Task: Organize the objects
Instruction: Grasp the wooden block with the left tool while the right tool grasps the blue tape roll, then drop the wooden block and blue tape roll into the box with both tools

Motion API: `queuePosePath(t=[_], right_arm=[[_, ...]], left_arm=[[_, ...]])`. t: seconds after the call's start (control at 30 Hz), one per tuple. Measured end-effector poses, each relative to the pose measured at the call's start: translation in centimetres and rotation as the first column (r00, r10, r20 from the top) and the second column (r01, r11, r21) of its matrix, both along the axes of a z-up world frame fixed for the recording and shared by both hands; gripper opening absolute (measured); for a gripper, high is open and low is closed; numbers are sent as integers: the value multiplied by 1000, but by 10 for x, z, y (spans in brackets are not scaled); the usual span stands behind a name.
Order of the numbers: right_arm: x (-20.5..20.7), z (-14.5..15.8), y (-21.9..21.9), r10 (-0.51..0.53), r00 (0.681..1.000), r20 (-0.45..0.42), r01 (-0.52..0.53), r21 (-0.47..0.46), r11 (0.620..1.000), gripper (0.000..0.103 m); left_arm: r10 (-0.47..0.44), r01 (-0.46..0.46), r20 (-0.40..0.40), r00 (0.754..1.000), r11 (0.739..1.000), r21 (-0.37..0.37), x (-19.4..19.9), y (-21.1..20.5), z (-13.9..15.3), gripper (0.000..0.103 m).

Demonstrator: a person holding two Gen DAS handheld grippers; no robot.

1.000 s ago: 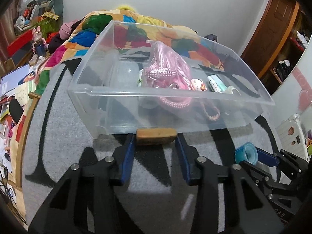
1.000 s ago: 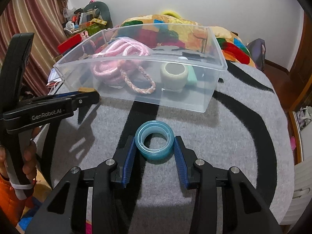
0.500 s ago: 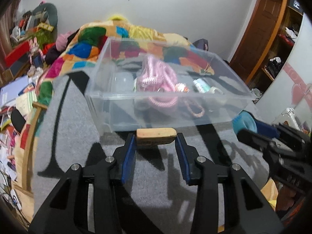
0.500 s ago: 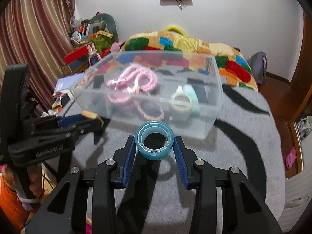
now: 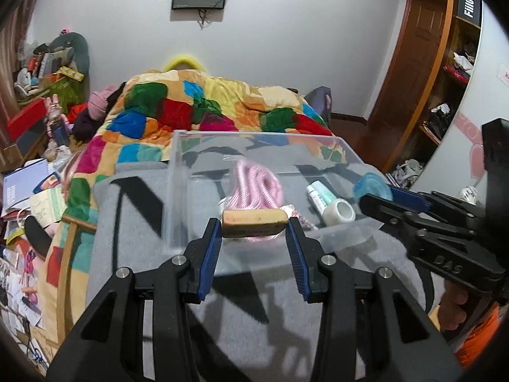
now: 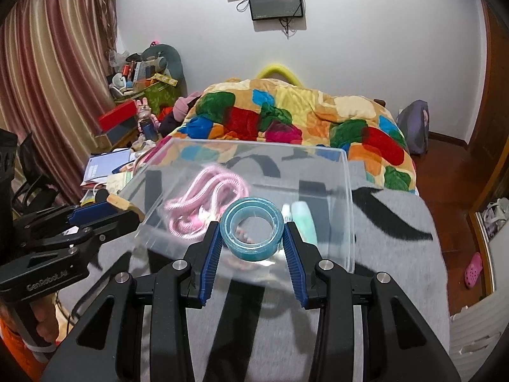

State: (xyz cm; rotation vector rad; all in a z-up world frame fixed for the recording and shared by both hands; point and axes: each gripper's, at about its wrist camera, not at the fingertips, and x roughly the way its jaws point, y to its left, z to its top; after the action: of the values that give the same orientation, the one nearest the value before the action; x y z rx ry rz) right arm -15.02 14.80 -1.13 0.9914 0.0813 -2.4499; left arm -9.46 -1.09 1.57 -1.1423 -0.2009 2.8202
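A clear plastic bin (image 5: 178, 191) (image 6: 346, 197) sits on the grey and black blanket. Inside lie a pink rope (image 5: 257, 187) (image 6: 203, 191), a white tape roll (image 5: 340, 211) and a small tube (image 5: 319, 194) (image 6: 303, 219). My left gripper (image 5: 254, 222) is shut on a tan cork-like block (image 5: 253, 223) held above the bin's near edge; it also shows in the right wrist view (image 6: 121, 203). My right gripper (image 6: 252, 232) is shut on a blue tape roll (image 6: 252, 229) (image 5: 372, 187), held above the bin's near edge.
A bed with a colourful patchwork quilt (image 5: 206, 108) (image 6: 286, 117) lies beyond the bin. Cluttered books and toys (image 5: 31, 175) fill the left side. A wooden door and shelves (image 5: 423, 73) stand at the right. A curtain (image 6: 47, 79) hangs at the left.
Both grippers have risen with their objects, from level with the bin's side to above its rim. The view now looks down into the bin.
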Motion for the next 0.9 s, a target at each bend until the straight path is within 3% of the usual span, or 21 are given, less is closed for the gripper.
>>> queuePosePath(t=[0.43, 0.9], right_arm=[[-38, -31, -14, 3, 996, 87, -8, 57, 998, 36], [-7, -3, -4, 37, 999, 20, -37, 27, 999, 38]], left_arm=[[-75, 78, 68, 995, 996, -40, -42, 26, -25, 43], [-90, 88, -35, 995, 995, -51, -2, 16, 7, 46]])
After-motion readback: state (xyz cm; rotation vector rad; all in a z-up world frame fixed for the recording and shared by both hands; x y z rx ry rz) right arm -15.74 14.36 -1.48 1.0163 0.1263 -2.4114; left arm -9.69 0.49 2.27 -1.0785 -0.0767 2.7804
